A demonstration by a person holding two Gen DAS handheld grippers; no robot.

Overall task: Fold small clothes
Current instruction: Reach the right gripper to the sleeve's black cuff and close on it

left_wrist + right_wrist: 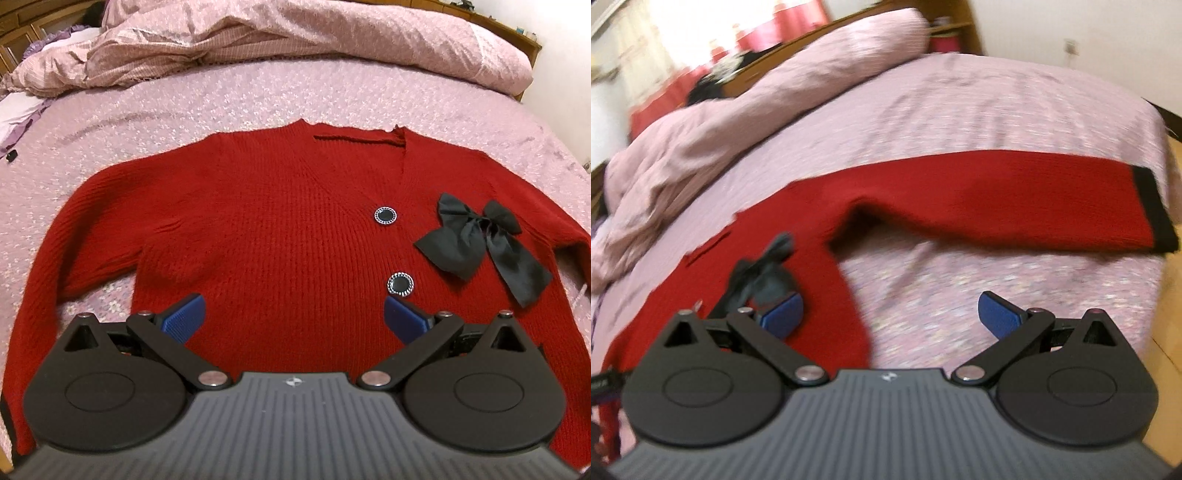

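Barely begun: red cardigan (266, 236) spread flat, front up, on the pink bedspread (184, 107), sleeves out, nothing folded yet. Left gripper (294, 317) and right gripper (890, 317) both spread wide, empty (right view blurred). Black bow (480, 240) beside two buttons. No readable writing anywhere.

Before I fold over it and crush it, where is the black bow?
In the left wrist view the black bow lies on the red cardigan, right of its two round buttons.
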